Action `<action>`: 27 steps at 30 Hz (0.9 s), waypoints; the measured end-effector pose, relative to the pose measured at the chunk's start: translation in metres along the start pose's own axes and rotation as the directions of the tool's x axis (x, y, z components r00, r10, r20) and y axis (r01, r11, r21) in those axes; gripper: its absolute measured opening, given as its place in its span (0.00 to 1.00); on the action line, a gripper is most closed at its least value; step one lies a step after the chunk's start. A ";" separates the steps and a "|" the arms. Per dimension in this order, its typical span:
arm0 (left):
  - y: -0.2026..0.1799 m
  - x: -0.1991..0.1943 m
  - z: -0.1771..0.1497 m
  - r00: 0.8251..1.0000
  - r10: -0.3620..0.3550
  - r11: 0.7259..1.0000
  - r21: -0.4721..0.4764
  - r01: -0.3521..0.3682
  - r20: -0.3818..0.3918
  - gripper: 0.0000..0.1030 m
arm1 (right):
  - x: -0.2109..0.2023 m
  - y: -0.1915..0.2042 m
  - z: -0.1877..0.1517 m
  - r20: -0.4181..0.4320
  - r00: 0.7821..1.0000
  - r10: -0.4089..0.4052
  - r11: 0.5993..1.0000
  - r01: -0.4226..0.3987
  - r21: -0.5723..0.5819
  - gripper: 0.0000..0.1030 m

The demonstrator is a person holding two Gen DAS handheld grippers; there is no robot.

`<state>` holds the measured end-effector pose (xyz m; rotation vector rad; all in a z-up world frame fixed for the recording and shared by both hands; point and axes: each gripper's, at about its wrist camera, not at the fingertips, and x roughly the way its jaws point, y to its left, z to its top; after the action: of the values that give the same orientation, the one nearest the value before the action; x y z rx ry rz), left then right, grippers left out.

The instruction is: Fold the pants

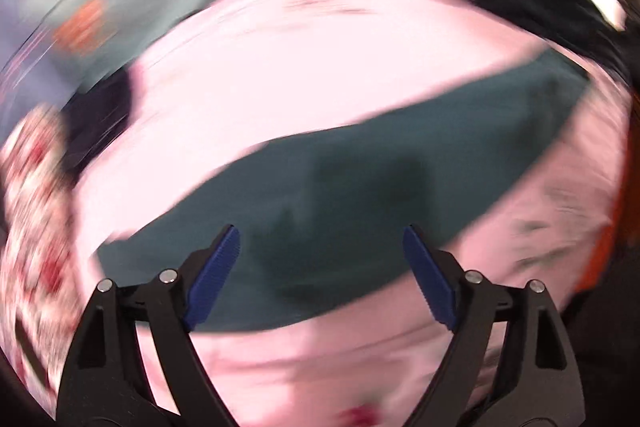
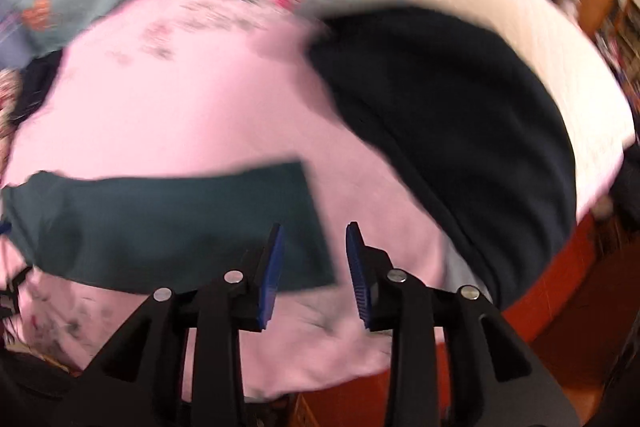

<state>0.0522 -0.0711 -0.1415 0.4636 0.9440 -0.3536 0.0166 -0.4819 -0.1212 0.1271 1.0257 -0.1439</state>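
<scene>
left wrist: your left gripper (image 1: 320, 255) gapes wide, nothing held, above teal pants (image 1: 360, 195). right gripper (image 2: 314, 259) part open, empty.

Black hand-held gripper (image 1: 320, 275), blue ribbed pads (image 1: 216, 275), silver pins.

We see a bed under a pink sheet (image 2: 192, 115); teal pants (image 2: 168, 227) lie folded flat, a black garment (image 2: 460, 131) near its right edge.
</scene>
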 end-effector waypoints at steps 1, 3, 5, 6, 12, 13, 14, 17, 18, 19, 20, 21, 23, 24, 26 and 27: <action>0.033 0.001 -0.005 0.999 0.037 0.997 -0.068 -0.038 -0.015 0.83 | -0.001 0.023 0.005 0.016 0.999 0.046 0.998 -0.046 -0.049 0.32; 0.101 0.007 -0.019 0.993 0.103 0.973 -0.199 -0.113 -0.060 0.83 | -0.002 0.084 0.014 0.043 0.984 0.171 0.971 -0.160 -0.176 0.32; 0.162 0.020 -0.034 0.987 0.117 0.939 -0.312 -0.146 -0.107 0.83 | 0.003 0.147 0.020 0.042 0.960 0.275 0.921 -0.251 -0.297 0.32; 0.185 0.028 -0.042 0.987 0.100 0.925 -0.354 -0.140 -0.128 0.83 | 0.006 0.195 0.020 0.025 0.936 0.351 0.870 -0.316 -0.377 0.33; 0.257 0.086 -0.071 0.983 -0.039 0.895 -0.444 -0.046 -0.181 0.83 | 0.011 0.392 -0.015 -0.080 0.824 0.562 0.566 -0.453 -0.689 0.41; 0.259 0.095 -0.072 0.979 -0.080 0.895 -0.446 -0.011 -0.186 0.83 | 0.016 0.418 -0.024 -0.096 0.826 0.556 0.528 -0.440 -0.727 0.41; 0.260 0.103 -0.073 0.975 -0.119 0.895 -0.446 0.025 -0.185 0.83 | 0.018 0.438 -0.031 -0.099 0.831 0.547 0.502 -0.421 -0.756 0.41; 0.256 0.113 -0.076 0.963 -0.223 0.879 -0.459 0.131 -0.150 0.78 | 0.035 0.487 -0.059 -0.097 0.846 0.524 0.419 -0.355 -0.836 0.41; 0.256 0.112 -0.074 0.962 -0.243 0.879 -0.448 0.164 -0.124 0.72 | 0.040 0.499 -0.063 -0.091 0.853 0.515 0.404 -0.334 -0.852 0.41; 0.257 0.111 -0.073 0.958 -0.264 0.877 -0.439 0.193 -0.107 0.63 | 0.046 0.510 -0.068 -0.085 0.857 0.509 0.387 -0.316 -0.866 0.41; 0.258 0.109 -0.072 0.953 -0.288 0.872 -0.436 0.221 -0.091 0.61 | 0.051 0.518 -0.069 -0.076 0.862 0.501 0.380 -0.298 -0.876 0.41; 0.260 0.109 -0.072 0.949 -0.303 0.866 -0.439 0.238 -0.083 0.52 | 0.058 0.528 -0.073 -0.058 0.876 0.480 0.377 -0.265 -0.888 0.41; 0.267 0.110 -0.076 0.940 -0.334 0.848 -0.456 0.270 -0.064 0.39 | 0.075 0.546 -0.079 -0.058 0.896 0.440 0.368 -0.239 -0.898 0.41; 0.273 0.108 -0.081 0.937 -0.346 0.837 -0.468 0.283 -0.052 0.34 | 0.082 0.552 -0.082 -0.056 0.904 0.425 0.367 -0.228 -0.902 0.41; 0.280 0.111 -0.082 0.929 -0.369 0.814 -0.493 0.307 -0.030 0.29 | 0.094 0.559 -0.088 -0.052 0.921 0.385 0.358 -0.201 -0.912 0.18; 0.281 0.110 -0.084 0.930 -0.368 0.815 -0.491 0.308 -0.026 0.27 | 0.097 0.561 -0.089 -0.049 0.925 0.377 0.362 -0.197 -0.911 0.10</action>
<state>0.1899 0.2014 -0.2125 -0.1510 1.1936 -0.3995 0.0914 0.0794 -0.2286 -0.7211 0.7633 0.7579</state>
